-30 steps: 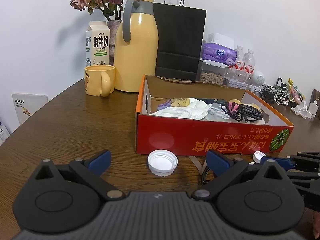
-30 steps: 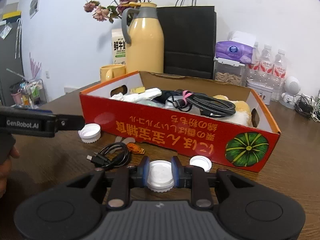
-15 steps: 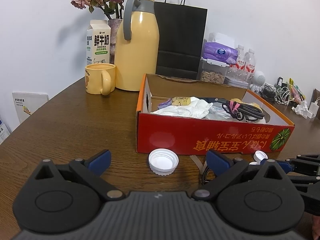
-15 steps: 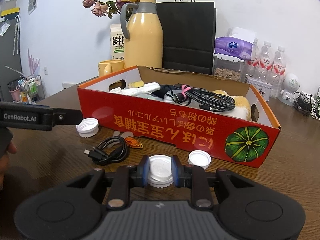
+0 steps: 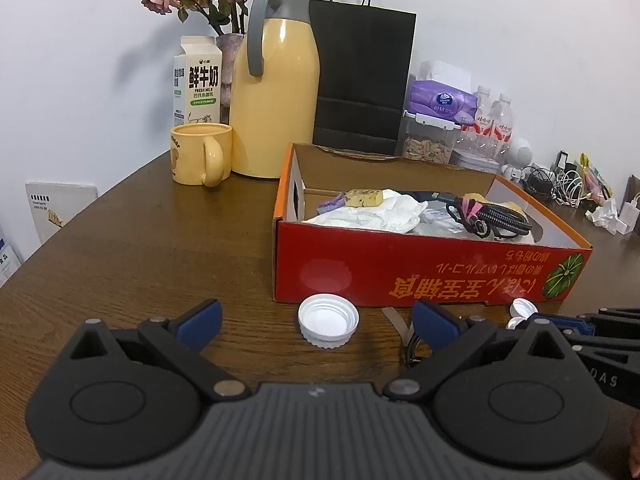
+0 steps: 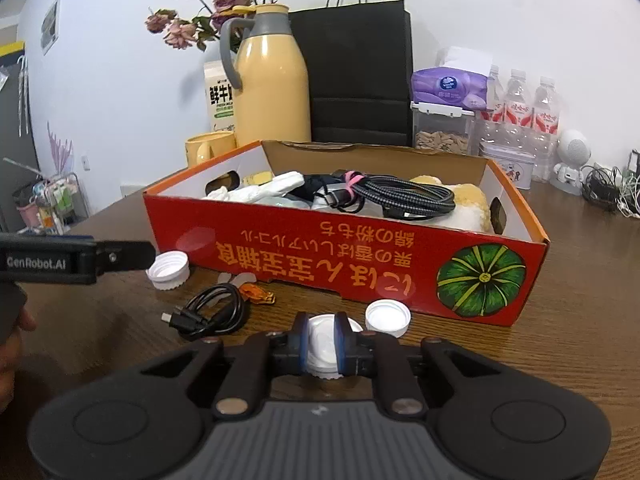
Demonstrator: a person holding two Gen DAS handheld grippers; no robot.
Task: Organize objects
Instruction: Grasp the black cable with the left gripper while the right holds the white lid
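— What have your right tongs (image 6: 323,344) got?

— They have just been closing and are clamped on 1 white cap (image 6: 322,350), low over the bench (image 6: 560,320) beside the red box (image 6: 360,256).

— And the left?

— My left tongs (image 5: 316,322) stand wide apart around nothing, with another open cap (image 5: 328,320) on the bench between them, in front of the box.

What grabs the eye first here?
The red cardboard box mid-table, stuffed with cables and crumpled paper, dominates both views. Right in front of it the right gripper is shut on a white bottle cap, with two more white caps loose on the wood nearby. Behind the box, a tall yellow thermos stands against the wall, beside a black paper bag.
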